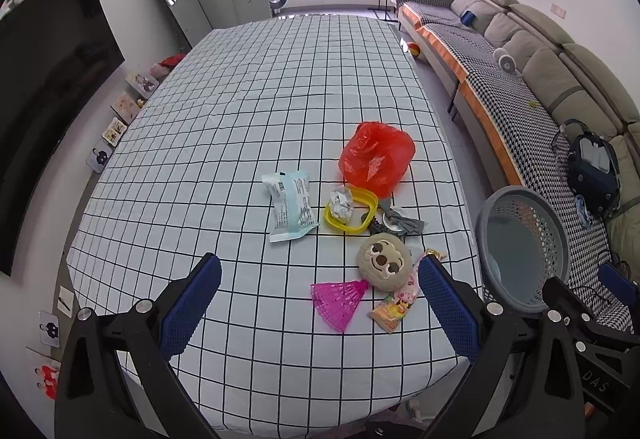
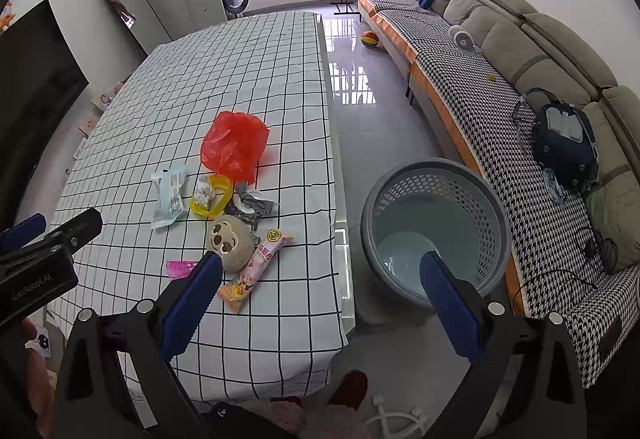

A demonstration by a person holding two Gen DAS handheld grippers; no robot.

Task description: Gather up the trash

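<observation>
- Trash lies in a loose cluster on the checked counter [image 1: 240, 119], toward its right edge: a red plastic bag [image 1: 376, 157], a pale blue-white wrapper [image 1: 290, 205], a crumpled wad of paper [image 1: 341, 202] resting inside a yellow ring [image 1: 351, 209], a grey scrap [image 1: 400, 221], and a pink snack packet [image 2: 256, 271] nearest the counter's near edge.
- Mixed in are things that look like keepers rather than rubbish: a round plush face [image 1: 385, 263] and a pink shuttlecock [image 1: 340, 299], both touching or just beside the snack packet.
- A grey mesh basket [image 2: 436, 231] stands on the floor just off the counter's right side; it looks empty, so I judge no piece has gone in yet.
- The left claw [image 1: 320, 303] hangs above the near end of the counter, spread wide with nothing between its pads.
- The right claw [image 2: 320, 303] is likewise wide open and empty, straddling the counter's edge and the basket.
- The step in hand appears to be the first pick: the snack packet is closest to both claws, and taking it calls for closing on it alone, clear of the plush face lying against it.
</observation>
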